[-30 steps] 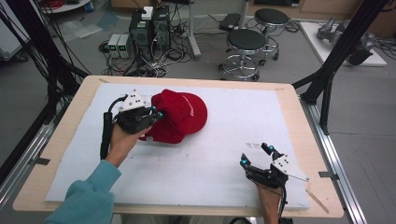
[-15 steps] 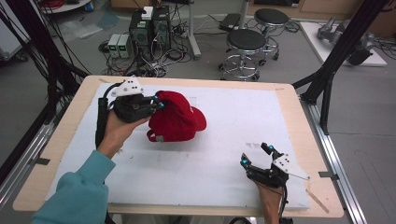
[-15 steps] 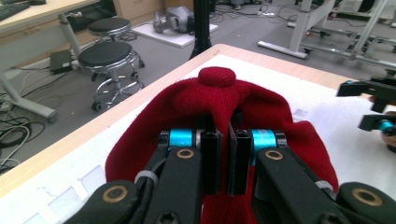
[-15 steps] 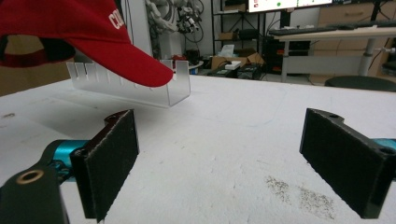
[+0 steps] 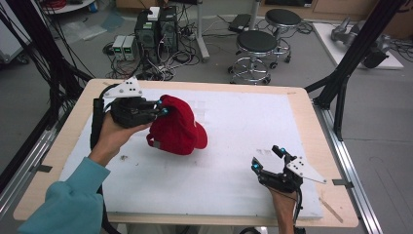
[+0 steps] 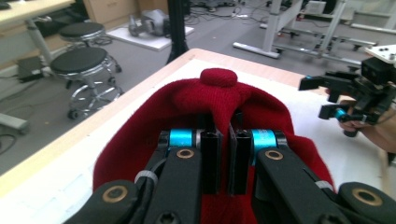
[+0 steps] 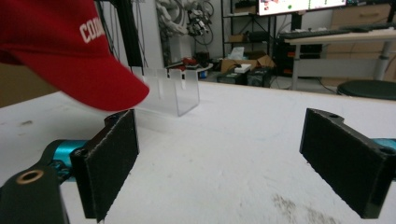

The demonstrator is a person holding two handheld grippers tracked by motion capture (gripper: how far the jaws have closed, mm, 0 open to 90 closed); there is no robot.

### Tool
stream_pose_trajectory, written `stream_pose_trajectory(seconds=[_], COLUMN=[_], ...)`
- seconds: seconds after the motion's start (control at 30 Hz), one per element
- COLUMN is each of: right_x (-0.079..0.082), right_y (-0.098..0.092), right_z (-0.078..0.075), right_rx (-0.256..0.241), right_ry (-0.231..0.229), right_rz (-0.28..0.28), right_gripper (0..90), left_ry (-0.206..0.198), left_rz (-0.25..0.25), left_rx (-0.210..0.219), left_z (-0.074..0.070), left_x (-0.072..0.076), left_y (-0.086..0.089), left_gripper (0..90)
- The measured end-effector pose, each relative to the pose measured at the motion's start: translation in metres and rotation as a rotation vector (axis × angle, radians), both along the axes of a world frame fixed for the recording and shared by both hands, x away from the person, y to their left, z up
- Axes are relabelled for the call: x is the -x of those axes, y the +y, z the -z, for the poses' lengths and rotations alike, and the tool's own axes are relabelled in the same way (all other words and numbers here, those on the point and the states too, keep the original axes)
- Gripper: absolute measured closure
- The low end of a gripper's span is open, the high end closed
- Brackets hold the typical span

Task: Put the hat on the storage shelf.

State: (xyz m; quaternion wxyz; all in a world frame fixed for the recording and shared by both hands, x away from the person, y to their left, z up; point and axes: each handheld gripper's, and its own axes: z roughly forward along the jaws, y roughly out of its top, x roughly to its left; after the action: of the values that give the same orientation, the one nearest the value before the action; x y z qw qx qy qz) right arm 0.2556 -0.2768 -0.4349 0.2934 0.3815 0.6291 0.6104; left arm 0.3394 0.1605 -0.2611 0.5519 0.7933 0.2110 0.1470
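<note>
Pinching soft red fabric cap [image 5: 178, 131], left gripper [image 5: 161, 107]

Wooden table [image 5: 311, 105] under white foam sheet [image 5: 234, 131]

Red cap [image 7: 60, 51] cut off at frame's top — white lettering [image 7: 91, 30] partly readable, blurred

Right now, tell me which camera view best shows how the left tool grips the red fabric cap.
The left gripper view: the left tool has its jaws closed on a fold of the red fabric cap. The high view shows the cap lifted and tilted; the right gripper view catches its brim.
</note>
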Motion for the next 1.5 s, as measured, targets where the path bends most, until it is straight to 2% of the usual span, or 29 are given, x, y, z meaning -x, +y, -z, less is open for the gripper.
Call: stream_pose_trajectory(seconds=[0.1, 0.23, 0.37, 0.4, 0.5, 0.6, 0.73, 0.77, 0.93, 1.0, 1.2, 1.27, 1.5], right_x=[-0.001, -0.001, -0.002, -0.002, -0.005, -0.009, -0.014, -0.017, -0.029, -0.033, -0.043, -0.048, -0.055], right_y=[0.003, 0.007, 0.020, 0.020, 0.036, 0.047, 0.058, 0.066, 0.084, 0.089, 0.106, 0.116, 0.134], right_z=[-0.012, -0.022, -0.039, -0.039, -0.051, -0.059, -0.067, -0.073, -0.085, -0.088, -0.091, -0.092, -0.090], right_rx=[-0.010, -0.010, 0.008, 0.008, 0.032, 0.053, 0.064, 0.083, 0.115, 0.102, 0.149, 0.161, 0.167], right_ry=[-0.016, -0.027, -0.050, -0.050, -0.067, -0.068, -0.064, -0.058, -0.048, -0.045, -0.019, 0.002, 0.027], right_rz=[-0.036, -0.067, -0.130, -0.130, -0.188, -0.229, -0.270, -0.297, -0.357, -0.380, -0.437, -0.475, -0.552], right_gripper=[10.6, 10.6, 10.6, 10.6, 10.7, 10.6, 10.6, 10.6, 10.6, 10.6, 10.6, 10.6, 10.6], left_ry=[0.022, 0.029, 0.041, 0.041, 0.048, 0.064, 0.061, 0.062, 0.063, 0.061, 0.063, 0.067, 0.071], left_rz=[0.026, 0.047, 0.076, 0.080, 0.091, 0.084, 0.095, 0.100, 0.109, 0.114, 0.134, 0.136, 0.146], left_rx=[0.018, 0.024, 0.024, 0.018, 0.025, 0.028, 0.025, 0.024, 0.029, 0.024, 0.017, 0.018, 0.018], left_z=[-0.001, 0.000, 0.003, 0.003, 0.005, 0.005, 0.006, 0.006, 0.008, 0.008, 0.009, 0.010, 0.011], left_x=[0.005, 0.010, 0.014, 0.015, 0.018, 0.020, 0.024, 0.025, 0.028, 0.029, 0.029, 0.028, 0.027], left_y=[0.001, 0.003, 0.006, 0.007, 0.009, 0.009, 0.010, 0.011, 0.010, 0.008, 0.003, 0.002, -0.002], left_gripper=[86.2, 86.2, 86.2, 86.2, 86.2, 86.2, 86.2, 86.2, 86.2, 86.2, 86.2, 86.2, 86.3])
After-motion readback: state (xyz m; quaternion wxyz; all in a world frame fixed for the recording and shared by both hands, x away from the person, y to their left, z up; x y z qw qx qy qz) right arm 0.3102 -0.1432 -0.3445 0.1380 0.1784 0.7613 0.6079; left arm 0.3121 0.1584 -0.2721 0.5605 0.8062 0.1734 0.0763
